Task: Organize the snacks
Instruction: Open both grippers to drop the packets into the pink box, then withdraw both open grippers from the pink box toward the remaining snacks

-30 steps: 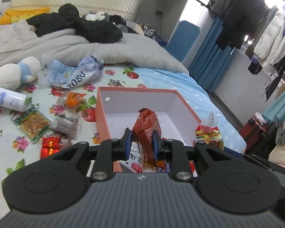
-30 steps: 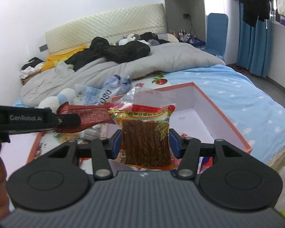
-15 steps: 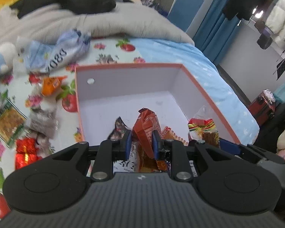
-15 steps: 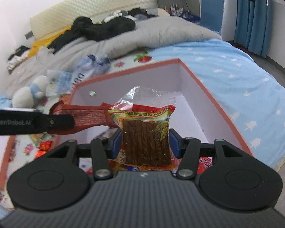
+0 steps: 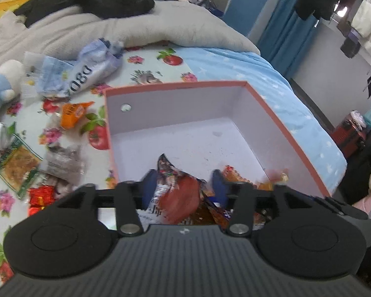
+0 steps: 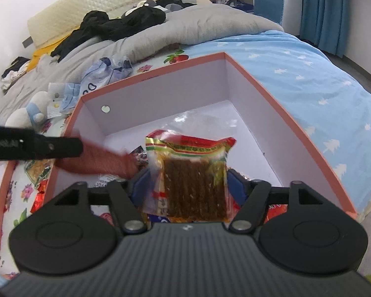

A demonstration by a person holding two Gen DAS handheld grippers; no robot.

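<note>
— Hovering over the box (image 5: 279, 128), both grippers point down into it. The left gripper (image 5: 183, 188) has its fingers (image 5: 149, 185) opening, and the red-brown snack packet (image 5: 183, 198) sits between them, blurred, with a gap on either side, so the pads are not pressing it.

— And the right gripper (image 6: 188, 185)?

— Its fingers (image 6: 235, 185) are opening too. The clear packet of brown sticks (image 6: 193, 173) stands upright between them, its red, green and yellow header at the top. The blue pads are just clear of its edges, so I read it as released rather than gripped.

— Where is all this relative to the box?

— Both packets are over the near end of the white interior, above other wrappers already lying there. The far half of the box floor is bare. In the right view the left gripper's finger (image 6: 49, 146) comes in from the left edge, with the red-brown packet (image 6: 99, 160) smeared beside it, just left of the stick packet.

— What lies outside the box?

— On the flowered sheet (image 5: 146, 74), an orange packet (image 5: 74, 112), a green-edged packet (image 5: 16, 164), a greyish packet (image 5: 64, 163) and a red wrapper (image 5: 39, 196). A blue and white bag (image 5: 86, 71) and a plush toy (image 5: 0, 86) lie farther back.
</note>
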